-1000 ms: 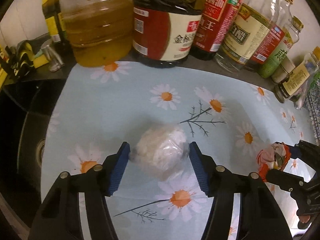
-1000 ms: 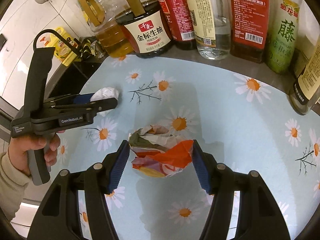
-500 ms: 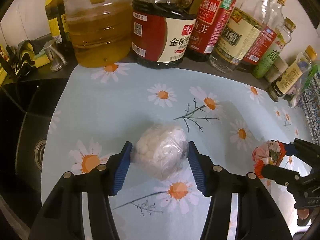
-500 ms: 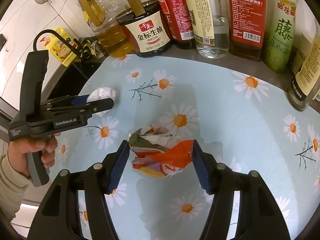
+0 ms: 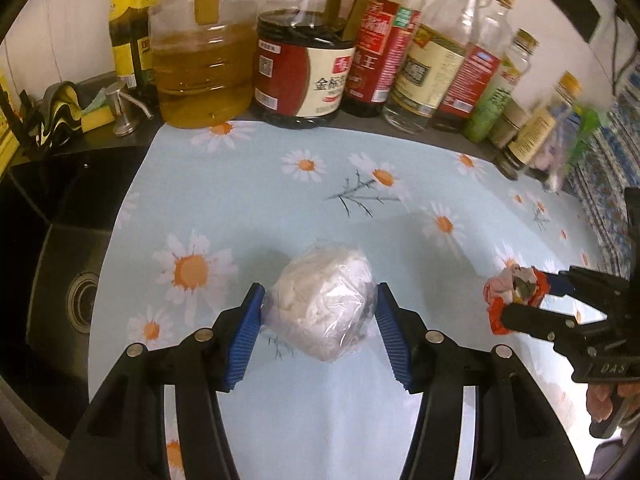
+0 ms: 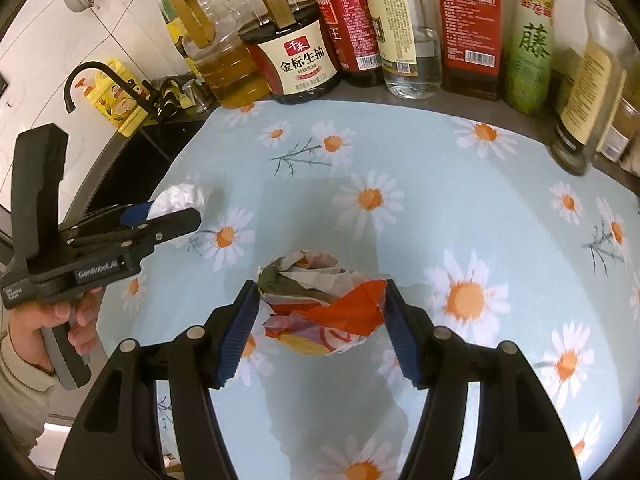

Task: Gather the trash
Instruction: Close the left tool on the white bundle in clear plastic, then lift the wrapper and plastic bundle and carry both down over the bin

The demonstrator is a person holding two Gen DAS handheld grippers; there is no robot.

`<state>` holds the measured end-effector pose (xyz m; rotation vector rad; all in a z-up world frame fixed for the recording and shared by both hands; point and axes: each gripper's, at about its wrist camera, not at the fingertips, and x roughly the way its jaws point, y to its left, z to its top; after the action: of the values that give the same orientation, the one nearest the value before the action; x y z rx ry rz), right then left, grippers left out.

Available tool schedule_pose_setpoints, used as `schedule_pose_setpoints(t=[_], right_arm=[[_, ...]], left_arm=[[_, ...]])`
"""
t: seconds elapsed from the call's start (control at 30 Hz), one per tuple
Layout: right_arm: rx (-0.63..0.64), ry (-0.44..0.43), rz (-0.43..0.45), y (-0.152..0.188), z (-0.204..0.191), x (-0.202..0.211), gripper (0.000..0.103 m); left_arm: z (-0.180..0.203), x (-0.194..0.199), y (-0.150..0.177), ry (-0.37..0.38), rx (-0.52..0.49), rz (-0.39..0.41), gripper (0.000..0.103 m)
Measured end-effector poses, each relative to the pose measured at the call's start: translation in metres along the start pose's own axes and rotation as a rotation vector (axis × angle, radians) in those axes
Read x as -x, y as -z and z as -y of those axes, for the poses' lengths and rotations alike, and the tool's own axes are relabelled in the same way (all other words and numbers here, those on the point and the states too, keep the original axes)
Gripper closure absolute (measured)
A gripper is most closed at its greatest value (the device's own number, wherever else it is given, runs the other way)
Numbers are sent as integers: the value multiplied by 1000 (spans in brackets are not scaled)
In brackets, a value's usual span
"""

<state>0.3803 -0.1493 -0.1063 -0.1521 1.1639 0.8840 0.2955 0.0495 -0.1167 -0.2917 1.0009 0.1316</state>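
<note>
The left claw (image 5: 320, 316) grips a white wad (image 5: 324, 300) wrapped in clear film, its blue pads (image 5: 246, 336) pressed to both sides. The right claw (image 6: 318, 316) is clamped on a crumpled wrapper (image 6: 324, 300), red, orange and grey, pinched between its pads (image 6: 238, 332). Both pieces of trash sit low over the surface (image 5: 248, 196), which is covered in a pale blue daisy cloth; whether they touch it I cannot tell. In the right view the left claw is off to the left, well apart from the wrapper. To the left of the cloth lies a dark sink (image 5: 60, 272). Farthest back, bottles (image 6: 400, 28) stand in a row along the wall, an oil jug (image 5: 200, 56) and a soy jar (image 5: 304, 68) among them.
</note>
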Motion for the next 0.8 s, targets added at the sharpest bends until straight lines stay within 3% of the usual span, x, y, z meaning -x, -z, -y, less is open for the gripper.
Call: schedule_pose_setpoints(t=[0.8], right_arm=[[-85,42,32,97,-102,19,41]], left_arm=[[-30,77,117,118,-54,6,49]])
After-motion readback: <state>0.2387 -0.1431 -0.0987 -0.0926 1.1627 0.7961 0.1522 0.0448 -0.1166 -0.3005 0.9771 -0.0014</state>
